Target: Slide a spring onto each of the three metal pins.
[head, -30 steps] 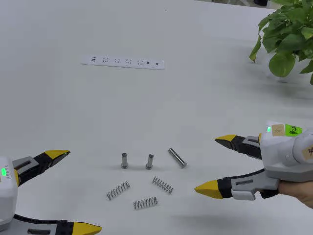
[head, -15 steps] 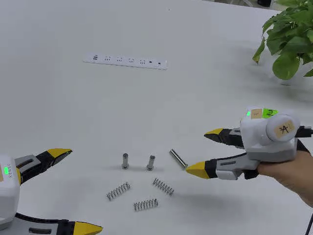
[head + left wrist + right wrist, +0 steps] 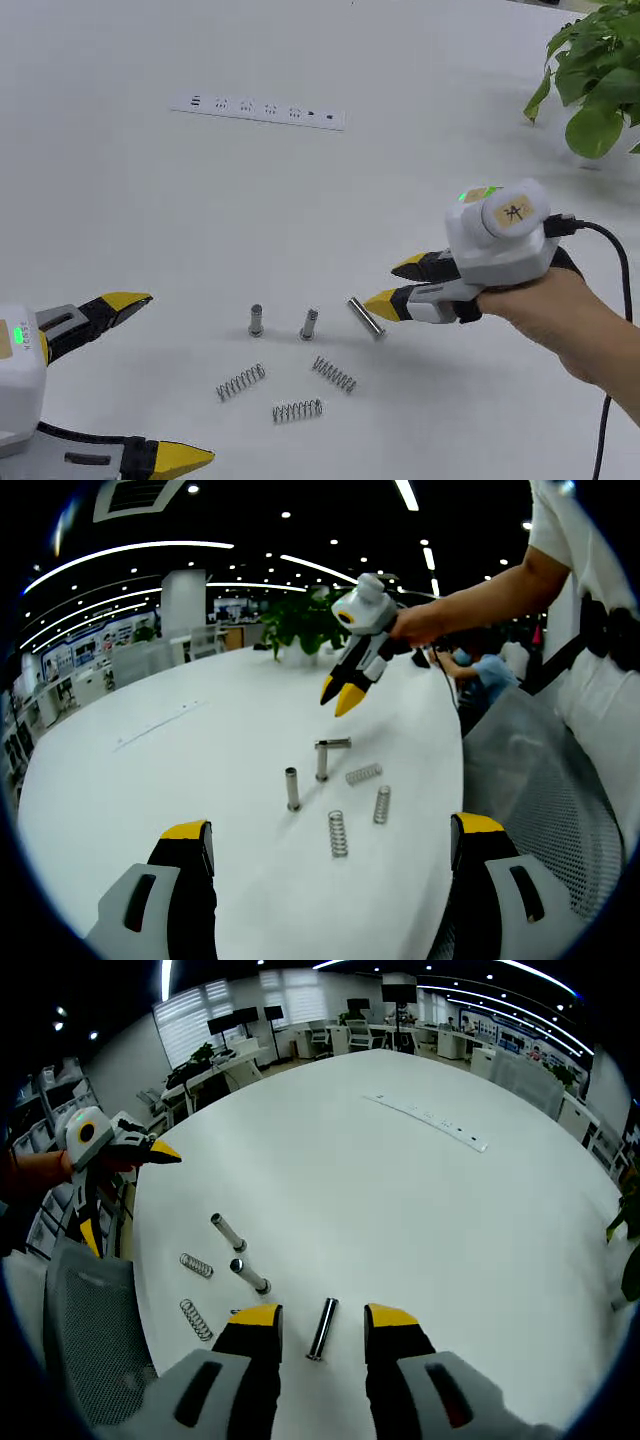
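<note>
Two short metal pins (image 3: 256, 320) (image 3: 309, 323) stand upright on the white table, and a third pin (image 3: 365, 319) lies on its side to their right. Three springs (image 3: 240, 382) (image 3: 298, 410) (image 3: 333, 374) lie loose in front of them. My right gripper (image 3: 397, 286) is open, its yellow tips just right of the lying pin. In the right gripper view that pin (image 3: 322, 1328) lies between the jaws of the right gripper (image 3: 325, 1316); touch cannot be told. My left gripper (image 3: 155, 380) stands wide open at the near left, apart from the springs (image 3: 337, 833) (image 3: 381, 804).
A flat white power strip (image 3: 260, 110) lies at the far side of the table. A potted green plant (image 3: 595, 90) stands at the far right. A black cable (image 3: 610, 300) trails from the right gripper. A mesh chair back (image 3: 560, 780) sits by the table edge.
My right gripper has moved left and away from me up to the lying pin, and its jaws stand closer together. The left gripper, pins and springs have stayed put.
</note>
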